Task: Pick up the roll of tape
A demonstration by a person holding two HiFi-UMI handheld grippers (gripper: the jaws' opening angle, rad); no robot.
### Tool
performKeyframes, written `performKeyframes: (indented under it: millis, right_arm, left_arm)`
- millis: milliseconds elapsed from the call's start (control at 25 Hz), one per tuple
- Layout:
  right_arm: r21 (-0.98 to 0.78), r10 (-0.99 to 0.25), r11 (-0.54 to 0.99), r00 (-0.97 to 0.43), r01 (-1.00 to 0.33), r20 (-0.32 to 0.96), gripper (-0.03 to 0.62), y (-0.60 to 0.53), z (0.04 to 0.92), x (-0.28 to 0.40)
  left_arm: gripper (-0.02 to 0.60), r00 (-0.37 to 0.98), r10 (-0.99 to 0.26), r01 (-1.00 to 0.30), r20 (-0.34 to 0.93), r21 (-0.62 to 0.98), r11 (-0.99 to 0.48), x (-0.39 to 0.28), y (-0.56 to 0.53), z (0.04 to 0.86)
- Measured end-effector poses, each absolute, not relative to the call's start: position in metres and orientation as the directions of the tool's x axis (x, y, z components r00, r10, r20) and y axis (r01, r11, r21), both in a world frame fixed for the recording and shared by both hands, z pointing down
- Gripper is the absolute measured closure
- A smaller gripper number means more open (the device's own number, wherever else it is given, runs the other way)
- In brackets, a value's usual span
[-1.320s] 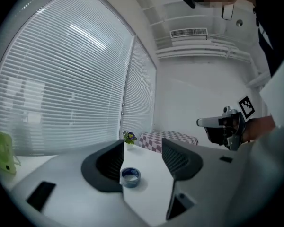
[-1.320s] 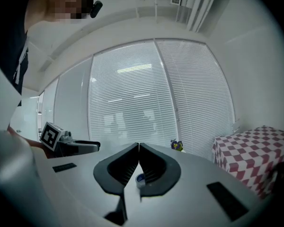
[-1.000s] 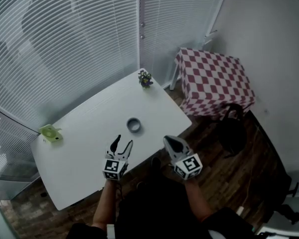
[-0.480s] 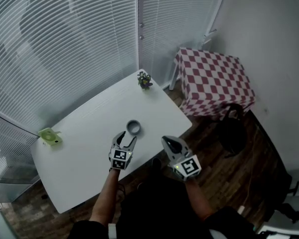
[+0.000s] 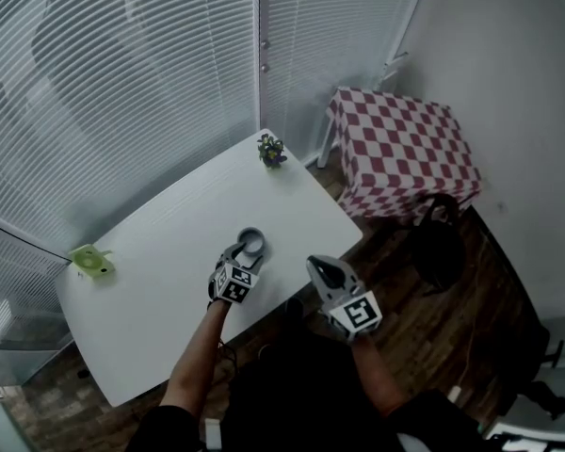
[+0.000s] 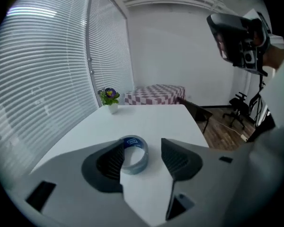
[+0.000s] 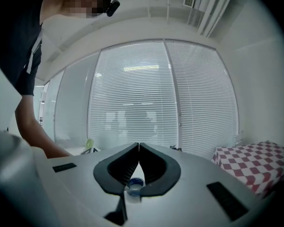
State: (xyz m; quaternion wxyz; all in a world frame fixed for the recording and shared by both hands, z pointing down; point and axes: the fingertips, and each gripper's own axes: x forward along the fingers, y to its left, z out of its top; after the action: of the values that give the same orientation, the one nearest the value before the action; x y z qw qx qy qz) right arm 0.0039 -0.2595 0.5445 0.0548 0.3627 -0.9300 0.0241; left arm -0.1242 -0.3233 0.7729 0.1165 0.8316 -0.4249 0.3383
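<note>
Left gripper (image 5: 242, 255) closes in on the roll of tape (image 6: 134, 154), tongs spread

Within the last second I have brought the left gripper up from the near edge of the white table (image 5: 160, 252) to the roll at the middle of the head view. In the left gripper view the roll lies flat, partly between the jaws and crowding the left one, not yet pinched. I judge a small shift to centre it comes first, then the squeeze. The right gripper (image 5: 324, 271) has barely moved: it sits right of centre, off the table's edge, tongs pressed together on nothing. The only container I can see is the small pot (image 5: 270, 151) at the table's far corner, holding a little flowering plant. I cannot tell what the green thing (image 5: 91, 261) at the left edge is
</note>
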Motion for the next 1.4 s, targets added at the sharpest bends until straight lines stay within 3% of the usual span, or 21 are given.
performKeyframes:
  millis: [280, 760, 1040, 1120, 1400]
  right_arm:
    - [-0.054, -0.699, 0.705, -0.705, -0.707, 0.119, 0.586, -0.269, 0.547, 0.021]
    - [-0.051, -0.706, 0.695, -0.694, -0.718, 0.141, 0.586, -0.261, 0.557, 0.032]
    - [-0.07, -0.71, 0.686, -0.688, -0.724, 0.15, 0.586, -0.26, 0.555, 0.034]
    - [-0.067, -0.707, 0.69, -0.691, -0.72, 0.149, 0.586, -0.26, 0.56, 0.035]
    - [-0.077, -0.705, 0.69, -0.693, -0.72, 0.15, 0.586, -0.261, 0.558, 0.034]
  left_arm:
    - [0.341, 0.36, -0.493, -0.681, 0.792, -0.138, -0.719, -0.114, -0.325, 0.804]
    - [0.342, 0.267, -0.375, -0.549, 0.888, -0.18, -0.816, -0.106, -0.333, 0.847]
    - [0.408, 0.212, -0.379, -0.481, 0.901, -0.242, -0.843, -0.104, -0.334, 0.854]
    - [0.454, 0.165, -0.388, -0.423, 0.907, -0.29, -0.858, -0.107, -0.337, 0.856]
    - [0.487, 0.109, -0.34, -0.346, 0.934, -0.285, -0.894, -0.107, -0.335, 0.859]
